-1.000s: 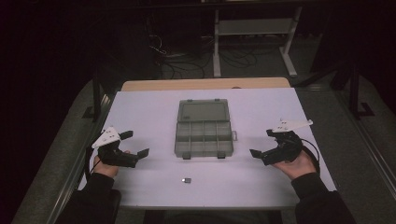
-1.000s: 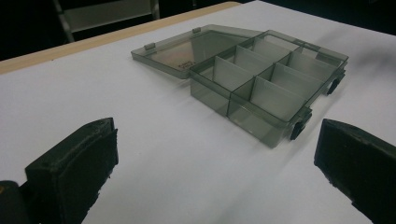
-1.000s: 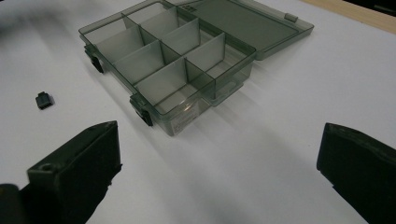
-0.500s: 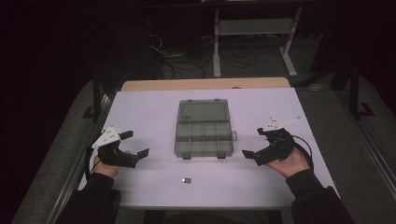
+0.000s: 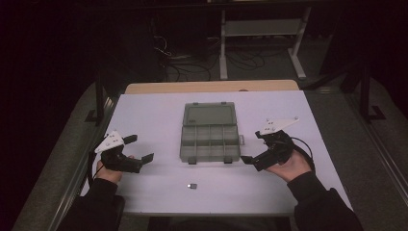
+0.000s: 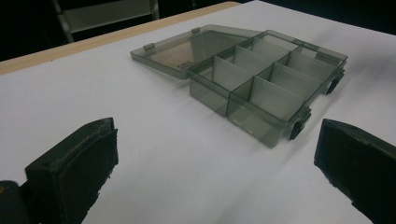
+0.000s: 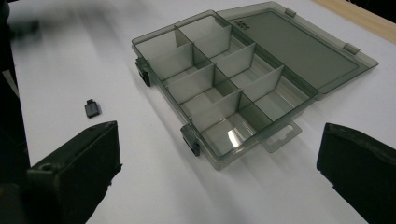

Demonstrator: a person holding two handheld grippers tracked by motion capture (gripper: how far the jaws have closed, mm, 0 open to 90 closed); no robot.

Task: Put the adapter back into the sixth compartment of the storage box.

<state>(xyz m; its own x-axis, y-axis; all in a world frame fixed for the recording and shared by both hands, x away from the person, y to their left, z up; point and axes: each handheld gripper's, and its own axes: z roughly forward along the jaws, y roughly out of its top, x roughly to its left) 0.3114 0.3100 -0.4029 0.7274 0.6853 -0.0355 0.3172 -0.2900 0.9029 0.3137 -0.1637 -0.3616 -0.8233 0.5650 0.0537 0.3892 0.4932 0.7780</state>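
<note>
A smoky clear compartment box [image 5: 210, 142] lies open at the middle of the white table [image 5: 154, 110], its lid [image 5: 209, 115] folded flat toward the far side. Its compartments look empty in the left gripper view [image 6: 261, 84] and the right gripper view [image 7: 219, 84]. A small dark part [image 5: 192, 185] rests on the table in front of the box, also to the left in the right gripper view [image 7: 92, 108]. My left gripper [image 5: 140, 148] sits open left of the box, holding nothing. Just off the box's front right corner, my right gripper [image 5: 251, 147] is open and holds nothing.
A wooden strip [image 5: 211, 86] runs along the table's far edge. Beyond it stand a metal rack [image 5: 262, 29] and cables [image 5: 183, 57] on the dark floor. Grey side rails [image 5: 72, 159] flank the table.
My right gripper has moved left, toward the box's front right corner. The left gripper, the box and the small part have stayed put.
</note>
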